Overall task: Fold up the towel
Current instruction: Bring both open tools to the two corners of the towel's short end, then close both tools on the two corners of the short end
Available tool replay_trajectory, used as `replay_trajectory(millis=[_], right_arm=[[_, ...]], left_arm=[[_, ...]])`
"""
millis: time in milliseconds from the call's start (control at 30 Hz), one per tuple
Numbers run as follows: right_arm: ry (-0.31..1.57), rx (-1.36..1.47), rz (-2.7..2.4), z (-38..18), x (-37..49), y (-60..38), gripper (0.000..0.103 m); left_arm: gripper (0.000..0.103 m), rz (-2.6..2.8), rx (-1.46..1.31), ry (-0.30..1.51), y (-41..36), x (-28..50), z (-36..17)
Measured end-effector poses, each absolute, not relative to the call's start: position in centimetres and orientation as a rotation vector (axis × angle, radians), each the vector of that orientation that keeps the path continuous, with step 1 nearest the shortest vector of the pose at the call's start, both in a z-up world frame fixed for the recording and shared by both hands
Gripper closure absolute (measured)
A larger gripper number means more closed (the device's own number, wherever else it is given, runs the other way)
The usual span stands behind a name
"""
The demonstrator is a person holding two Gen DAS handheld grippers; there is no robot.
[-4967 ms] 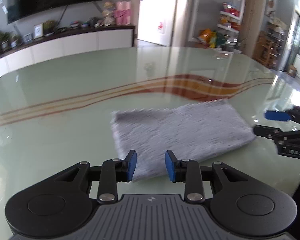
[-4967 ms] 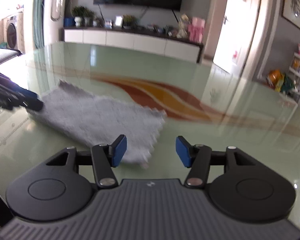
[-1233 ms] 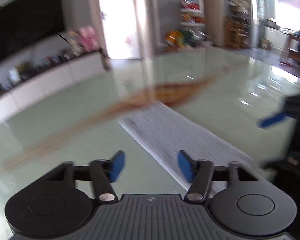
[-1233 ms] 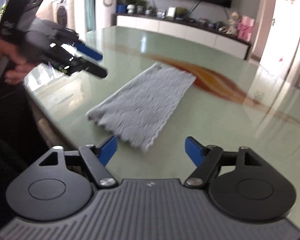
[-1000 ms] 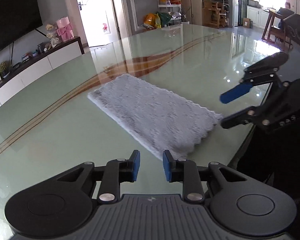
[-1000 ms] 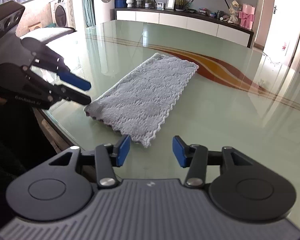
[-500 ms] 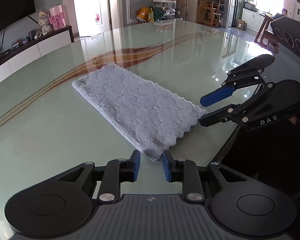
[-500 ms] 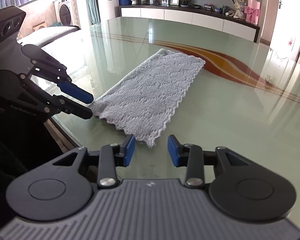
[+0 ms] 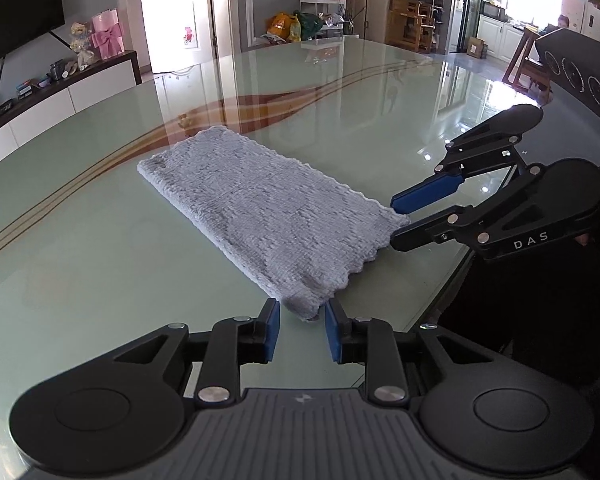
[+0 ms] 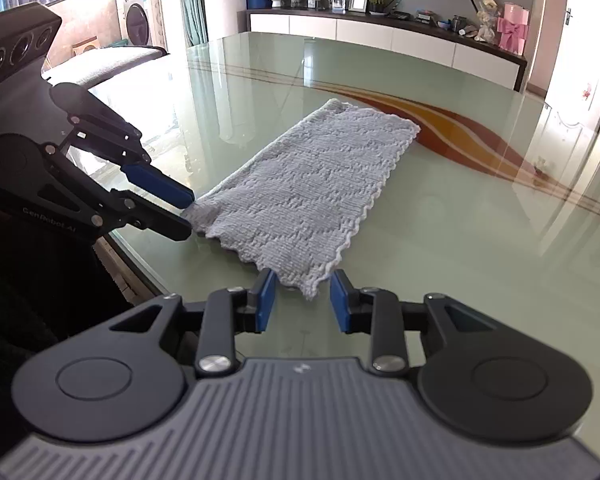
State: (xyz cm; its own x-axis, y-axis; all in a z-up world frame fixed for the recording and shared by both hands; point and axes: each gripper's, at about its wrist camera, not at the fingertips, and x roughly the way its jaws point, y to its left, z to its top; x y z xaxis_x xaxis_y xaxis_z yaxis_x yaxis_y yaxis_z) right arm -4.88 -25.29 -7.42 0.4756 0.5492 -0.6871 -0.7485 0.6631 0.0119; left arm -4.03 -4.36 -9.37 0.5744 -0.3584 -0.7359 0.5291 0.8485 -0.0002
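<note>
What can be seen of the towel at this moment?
The towel is pale grey-blue, knitted-looking, with a wavy scalloped edge. It lies flat as a long, already folded rectangle on the glossy green glass table, its far end reaching the brown-orange stripes. Its near short end sits by the table's edge. Each near corner lies between a pair of tongs: the left tongs stand narrowly apart around one, and the right tongs are closing around the other. No corner is lifted yet.

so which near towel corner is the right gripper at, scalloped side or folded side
The scalloped-edge corner of the towel; the right gripper is closing around it.
</note>
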Motion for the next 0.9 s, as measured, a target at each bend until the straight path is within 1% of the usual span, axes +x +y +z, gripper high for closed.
replay_trajectory(millis=[200,233,300,333,533,600,700,733,900], right_arm=[[0.714,-0.318,0.807,-7.48,-4.88,-25.01,0.085],[0.715,-0.318,0.807,-7.52,-4.89,-24.93,0.086],[0.716,-0.312,0.806,-7.58,-4.86,-25.00,0.087],[0.716,-0.311,0.805,-7.60,-4.86,-24.96,0.087],[0.717,-0.303,0.804,-7.74,-4.97,-24.71,0.088],[0.720,-0.293,0.804,-7.79,-4.88,-24.80,0.089],[0.726,-0.276,0.804,-7.77,-4.72,-24.76,0.094],[0.727,-0.272,0.802,-7.76,-4.70,-24.75,0.098],[0.724,-0.244,0.798,-7.71,-4.75,-24.87,0.099]], left_arm=[[0.076,-0.530,0.226,0.805,-4.31,-4.12,-9.18],[0.079,-0.532,0.228,0.805,-4.29,-4.12,-9.17],[0.082,-0.532,0.229,0.804,-4.21,-4.11,-9.19],[0.086,-0.534,0.228,0.803,-4.17,-4.10,-9.22],[0.096,-0.538,0.223,0.805,-4.03,-3.86,-9.35],[0.098,-0.540,0.219,0.807,-4.03,-3.84,-9.39],[0.100,-0.540,0.213,0.807,-3.93,-3.82,-9.46],[0.100,-0.540,0.211,0.806,-3.90,-3.83,-9.48],[0.101,-0.541,0.203,0.801,-3.78,-3.91,-9.59]])
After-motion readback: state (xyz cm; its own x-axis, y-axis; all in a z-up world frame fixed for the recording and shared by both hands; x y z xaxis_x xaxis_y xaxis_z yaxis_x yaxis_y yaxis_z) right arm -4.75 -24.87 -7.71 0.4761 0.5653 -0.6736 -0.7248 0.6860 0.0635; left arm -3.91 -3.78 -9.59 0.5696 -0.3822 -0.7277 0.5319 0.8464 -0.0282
